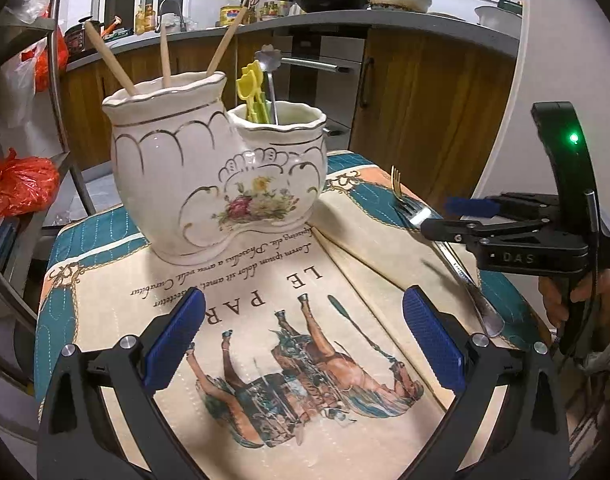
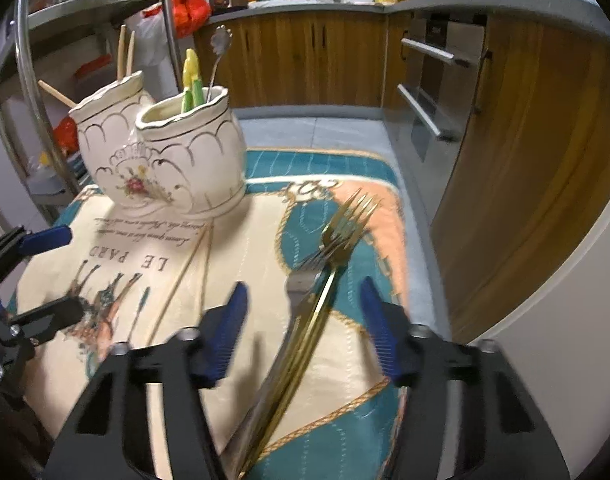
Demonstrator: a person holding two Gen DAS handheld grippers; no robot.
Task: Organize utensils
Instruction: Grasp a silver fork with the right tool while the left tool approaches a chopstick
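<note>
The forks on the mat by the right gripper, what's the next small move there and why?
Probably lower the right gripper and close on the gold fork. The gripper is open with its fingers on either side of the fork handles, and the gold fork lies on top of a silver fork on the mat, so neither is yet in the ceramic holder.

You have a printed cloth with a horse picture covering the table. Far behind stand wooden cabinets. Red plastic bags sit at your left.
</note>
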